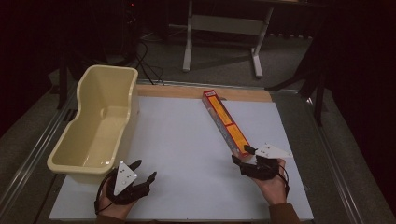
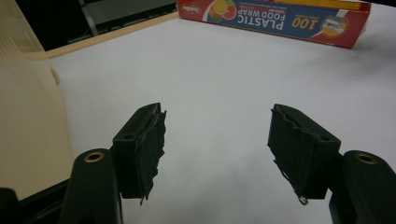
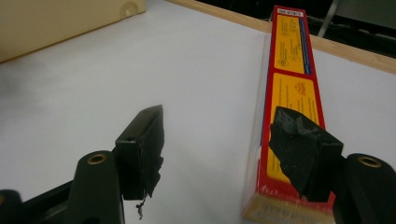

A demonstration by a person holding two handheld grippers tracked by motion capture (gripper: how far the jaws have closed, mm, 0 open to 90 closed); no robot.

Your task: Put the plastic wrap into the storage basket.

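Observation:
A long red and yellow box of plastic food wrap (image 1: 226, 122) lies diagonally on the white board, right of centre. My right gripper (image 1: 242, 155) sits at the box's near end, held by a hand. In the right gripper view its jaws stand apart over bare board (image 3: 217, 126), and the right jaw overlaps the box (image 3: 292, 70), which lies outside the gap. My left gripper (image 1: 144, 170) rests near the front left, open, with nothing between its jaws (image 2: 217, 126). The box (image 2: 275, 18) lies far ahead of it.
A cream plastic tub (image 1: 84, 88) stands empty along the board's left side, close to my left gripper (image 2: 23, 116). A wooden strip (image 1: 205, 92) borders the board's far edge. Beyond it are a table frame (image 1: 224, 23) and cables (image 1: 144, 60) on the floor.

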